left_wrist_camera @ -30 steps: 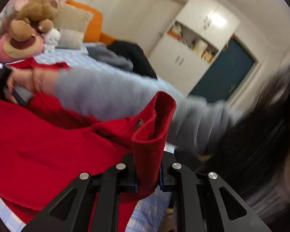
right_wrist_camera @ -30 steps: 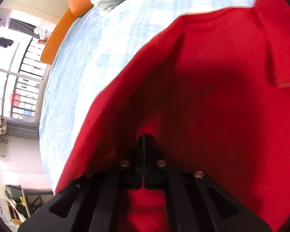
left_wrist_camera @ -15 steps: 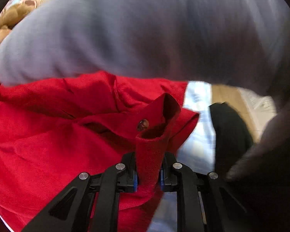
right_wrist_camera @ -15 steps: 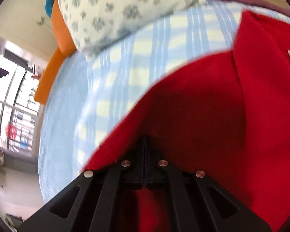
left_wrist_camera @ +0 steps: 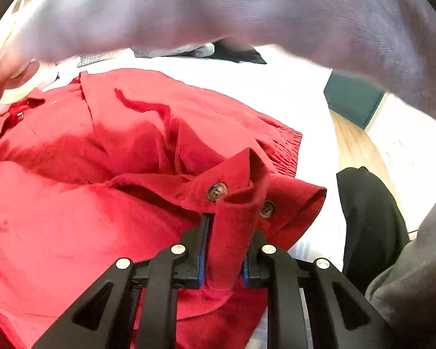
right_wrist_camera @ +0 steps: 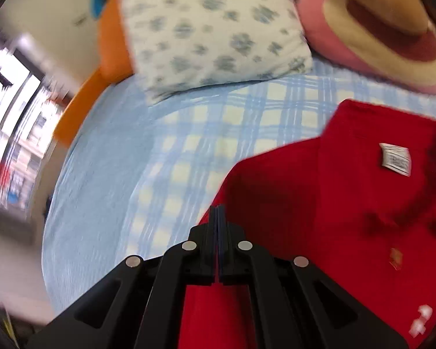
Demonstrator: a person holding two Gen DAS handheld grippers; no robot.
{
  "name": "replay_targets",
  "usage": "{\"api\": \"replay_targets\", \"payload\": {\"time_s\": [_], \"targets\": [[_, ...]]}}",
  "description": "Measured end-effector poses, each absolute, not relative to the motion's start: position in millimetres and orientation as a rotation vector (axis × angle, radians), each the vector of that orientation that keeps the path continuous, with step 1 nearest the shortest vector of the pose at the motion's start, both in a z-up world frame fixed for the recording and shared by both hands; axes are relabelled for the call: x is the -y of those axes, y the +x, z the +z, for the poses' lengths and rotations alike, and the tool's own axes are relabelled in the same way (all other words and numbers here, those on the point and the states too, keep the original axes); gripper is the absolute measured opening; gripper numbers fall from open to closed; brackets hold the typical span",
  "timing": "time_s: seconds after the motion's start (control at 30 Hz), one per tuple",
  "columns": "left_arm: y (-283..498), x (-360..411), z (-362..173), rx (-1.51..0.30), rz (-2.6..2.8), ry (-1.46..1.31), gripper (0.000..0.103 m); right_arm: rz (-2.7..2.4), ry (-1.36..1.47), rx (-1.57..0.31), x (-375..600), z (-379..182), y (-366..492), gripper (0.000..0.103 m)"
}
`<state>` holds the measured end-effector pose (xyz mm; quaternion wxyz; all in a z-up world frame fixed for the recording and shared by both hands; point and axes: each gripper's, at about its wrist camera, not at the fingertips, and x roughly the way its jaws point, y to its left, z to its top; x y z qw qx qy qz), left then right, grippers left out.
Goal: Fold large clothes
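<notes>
jaws of the left gripper (left_wrist_camera: 223, 250) pinch a buttoned cuff of the soft red woven shirt (left_wrist_camera: 101, 157), its body spread ahead on the blue checked bedsheet (right_wrist_camera: 189, 133). right gripper (right_wrist_camera: 219, 226) is closed on the shirt's edge (limp cloth, so hems hold best).

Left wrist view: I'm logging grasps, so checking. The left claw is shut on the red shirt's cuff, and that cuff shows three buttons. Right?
Not quite. The left claw is shut on the red shirt at its cuff, but the left wrist view shows only two buttons there, not three.
</notes>
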<state>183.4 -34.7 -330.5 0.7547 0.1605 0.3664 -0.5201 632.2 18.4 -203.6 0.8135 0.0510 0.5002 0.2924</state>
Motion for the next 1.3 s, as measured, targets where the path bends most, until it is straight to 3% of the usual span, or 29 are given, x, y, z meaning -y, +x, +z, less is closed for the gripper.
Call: {"api": "replay_targets", "payload": {"time_s": [0.07, 0.1, 0.13, 0.2, 0.23, 0.33, 0.47, 0.5, 0.67, 0.83, 1.07, 1.3], "targets": [[181, 36, -333, -0.818, -1.124, 0.358, 0.027, 0.666, 0.069, -1.049, -11, -182, 592, 0.001], [179, 36, -333, -0.821, -1.114, 0.364, 0.035, 0.687, 0.063, -1.042, -1, -172, 568, 0.001], [175, 38, -334, -0.839, -1.119, 0.366, 0.053, 0.714, 0.057, -1.036, 18, -162, 536, 0.001], [168, 34, -327, -0.850, -1.117, 0.393, 0.070, 0.725, 0.048, -1.014, 46, -149, 488, 0.003], [158, 37, -326, -0.835, -1.107, 0.427, 0.073, 0.726, 0.034, -1.003, 68, -144, 451, 0.003], [138, 33, -306, -0.806, -1.059, 0.459, 0.078, 0.700, -0.011, -0.955, 107, -139, 376, 0.003], [147, 1, -260, -0.790, -1.004, 0.304, 0.080, 0.664, -0.029, -0.888, 151, -152, 287, 0.003], [151, -5, -250, -0.779, -0.990, 0.269, 0.084, 0.656, -0.019, -0.874, 158, -157, 273, 0.003], [201, -24, -213, -0.738, -0.868, 0.102, 0.087, 0.718, 0.052, -0.959, 162, -214, 225, 0.003], [245, -4, -238, -0.813, -0.725, 0.155, 0.087, 0.790, -0.043, -1.004, 128, -245, 198, 0.003], [255, 20, -328, -0.993, -0.676, 0.347, 0.083, 0.710, -0.221, -1.024, 101, -272, 181, 0.002], [266, -13, -299, -0.992, -0.721, 0.196, 0.084, 0.637, -0.353, -0.961, 81, -259, 167, 0.003]]}}
